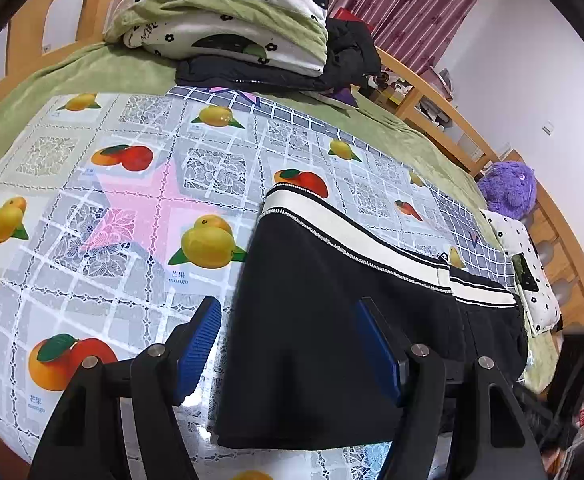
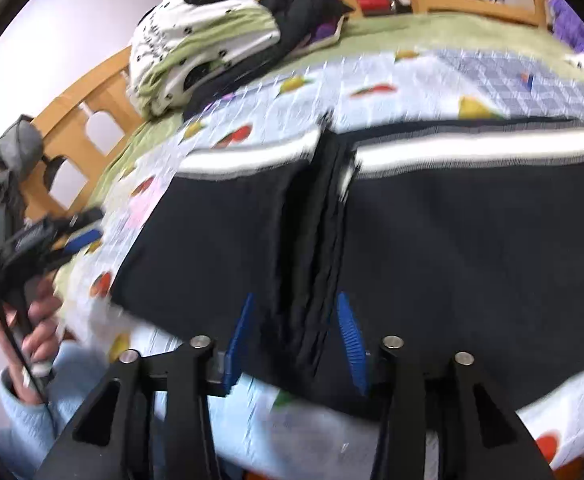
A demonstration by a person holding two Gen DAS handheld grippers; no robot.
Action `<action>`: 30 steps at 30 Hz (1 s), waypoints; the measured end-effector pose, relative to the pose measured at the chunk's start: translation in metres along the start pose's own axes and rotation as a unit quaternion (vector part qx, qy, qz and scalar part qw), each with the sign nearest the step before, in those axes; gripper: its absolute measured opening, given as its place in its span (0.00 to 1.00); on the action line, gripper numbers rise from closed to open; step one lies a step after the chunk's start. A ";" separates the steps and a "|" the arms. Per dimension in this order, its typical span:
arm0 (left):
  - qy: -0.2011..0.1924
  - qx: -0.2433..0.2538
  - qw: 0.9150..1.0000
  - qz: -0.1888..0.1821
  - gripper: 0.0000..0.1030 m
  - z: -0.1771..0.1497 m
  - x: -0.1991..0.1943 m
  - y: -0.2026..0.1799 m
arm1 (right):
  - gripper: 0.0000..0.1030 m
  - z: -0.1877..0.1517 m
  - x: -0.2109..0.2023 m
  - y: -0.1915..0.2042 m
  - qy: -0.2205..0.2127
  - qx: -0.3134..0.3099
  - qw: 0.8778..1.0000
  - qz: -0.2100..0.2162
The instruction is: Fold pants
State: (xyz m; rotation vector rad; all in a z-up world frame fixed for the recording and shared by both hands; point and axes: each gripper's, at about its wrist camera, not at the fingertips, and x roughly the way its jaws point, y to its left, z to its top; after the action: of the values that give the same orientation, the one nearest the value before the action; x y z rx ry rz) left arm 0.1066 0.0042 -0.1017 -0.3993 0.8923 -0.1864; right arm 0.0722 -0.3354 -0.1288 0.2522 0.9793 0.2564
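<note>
Hovering both tongs, left [image 1: 288, 344] and right [image 2: 295, 336], parted and empty, we should pinch the pants [image 2: 451, 248] hem evenly.

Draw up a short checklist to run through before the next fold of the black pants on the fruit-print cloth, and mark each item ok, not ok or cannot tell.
1. Pants lie flat on the fruit-print cloth: ok, mostly flat, with a bunched ridge down the middle in the right wrist view.
2. Left gripper free of fabric: ok, pads stand apart over the pants' left edge.
3. Right gripper gripping the ridge: cannot tell; pads flank it, view blurred.
4. White waistband stripe lined up: cannot tell.
5. Room on the cloth left of the pants: ok.
6. Folded quilt clear of the work area: ok, at the bed's far end.
</note>
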 end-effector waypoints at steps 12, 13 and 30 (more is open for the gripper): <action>0.010 0.018 1.000 0.014 0.65 0.000 0.011 -0.003 | 0.53 0.078 0.111 -0.033 0.077 0.073 0.994 -0.036; 0.012 0.018 1.000 0.015 0.65 0.000 0.013 -0.003 | 0.53 0.075 0.113 -0.030 0.065 0.057 0.995 -0.044; 0.027 0.074 0.997 0.025 0.65 -0.013 0.021 -0.027 | 0.26 0.083 0.081 -0.089 0.034 0.075 0.994 -0.074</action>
State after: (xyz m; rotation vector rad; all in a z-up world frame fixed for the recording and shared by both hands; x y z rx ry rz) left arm 0.1100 -0.0305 -0.1131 -0.2354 0.9346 -0.2161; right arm 0.1941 -0.4009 -0.1772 0.3081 1.0802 0.0555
